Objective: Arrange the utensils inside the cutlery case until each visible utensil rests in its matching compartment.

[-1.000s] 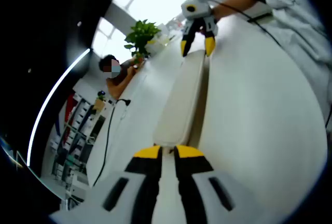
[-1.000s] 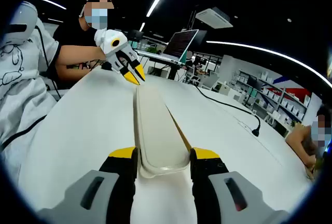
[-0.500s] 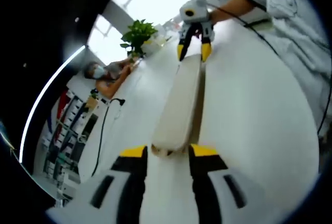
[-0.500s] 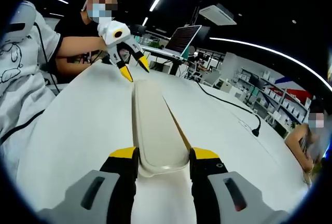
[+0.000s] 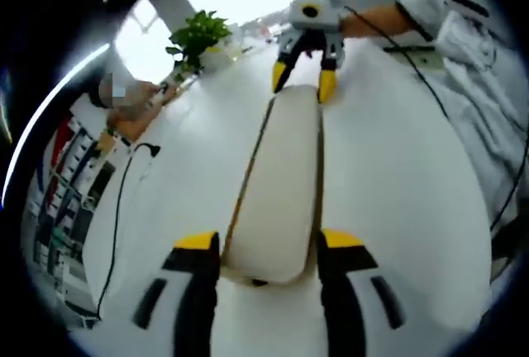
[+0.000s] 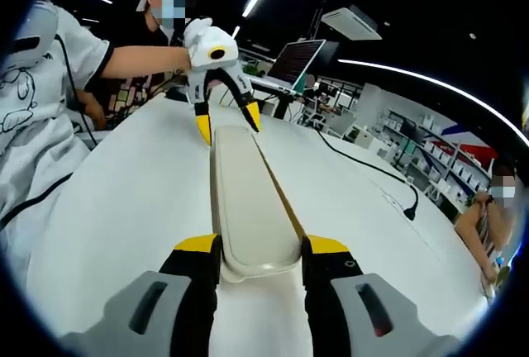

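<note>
In the left gripper view, shelving stands at the far left beyond the white table (image 5: 413,175), a black cable (image 5: 116,200) trails along the table's left part, and a potted plant (image 5: 197,36) sits at the far edge. In the middle, the long cream cutlery case (image 5: 277,183) lies closed on the table, running straight away from the camera. The left gripper (image 5: 269,245) has its yellow-tipped jaws spread to either side of the case's near end, close against it; whether they press on it I cannot tell. At the far end the right gripper (image 5: 302,86) straddles the case with its jaws apart. To the right, a person's white sleeve (image 5: 463,10) and a thin cable lie along the table edge. In the right gripper view, a person in a white shirt (image 6: 33,117) sits at the left. The left gripper (image 6: 225,121) stands over the far end of the cutlery case (image 6: 248,200), jaws spread. The right gripper (image 6: 259,251) brackets the near end with both tips alongside the lid. Behind stand a laptop (image 6: 299,58) and, to the right, a black cable (image 6: 364,171).
</note>
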A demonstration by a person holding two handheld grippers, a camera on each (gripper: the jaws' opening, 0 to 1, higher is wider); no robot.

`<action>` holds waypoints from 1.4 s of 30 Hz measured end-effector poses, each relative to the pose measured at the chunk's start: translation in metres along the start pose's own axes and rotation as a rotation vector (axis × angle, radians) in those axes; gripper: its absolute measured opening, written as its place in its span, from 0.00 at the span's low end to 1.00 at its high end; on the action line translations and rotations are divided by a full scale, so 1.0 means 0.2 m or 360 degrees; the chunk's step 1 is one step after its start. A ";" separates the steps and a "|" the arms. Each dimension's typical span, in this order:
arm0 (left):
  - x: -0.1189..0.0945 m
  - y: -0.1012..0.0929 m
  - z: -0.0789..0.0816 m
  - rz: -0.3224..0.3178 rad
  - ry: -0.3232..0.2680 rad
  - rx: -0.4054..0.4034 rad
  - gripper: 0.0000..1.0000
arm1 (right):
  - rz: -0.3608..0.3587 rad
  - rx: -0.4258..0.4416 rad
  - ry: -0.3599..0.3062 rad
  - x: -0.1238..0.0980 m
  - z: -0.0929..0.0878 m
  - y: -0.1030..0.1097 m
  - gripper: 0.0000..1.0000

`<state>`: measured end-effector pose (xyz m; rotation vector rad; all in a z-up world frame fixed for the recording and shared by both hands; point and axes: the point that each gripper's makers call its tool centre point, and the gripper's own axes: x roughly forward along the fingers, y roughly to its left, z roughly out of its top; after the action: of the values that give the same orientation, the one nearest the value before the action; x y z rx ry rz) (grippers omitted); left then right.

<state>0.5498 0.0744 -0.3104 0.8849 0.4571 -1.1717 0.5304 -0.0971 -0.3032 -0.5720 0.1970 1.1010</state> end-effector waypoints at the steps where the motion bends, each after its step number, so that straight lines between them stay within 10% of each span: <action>1: 0.01 0.01 0.02 0.0019 -0.0032 0.0019 0.43 | 0.0007 0.0000 0.0005 0.00 0.00 0.00 0.40; 42: 0.02 0.10 -0.03 -0.0070 0.0032 -0.0019 0.42 | 0.0143 0.0186 0.0021 0.07 0.04 -0.11 0.40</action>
<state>0.5708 0.0797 -0.3100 0.8806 0.5020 -1.2000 0.5560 -0.0891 -0.2945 -0.4698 0.2989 1.1649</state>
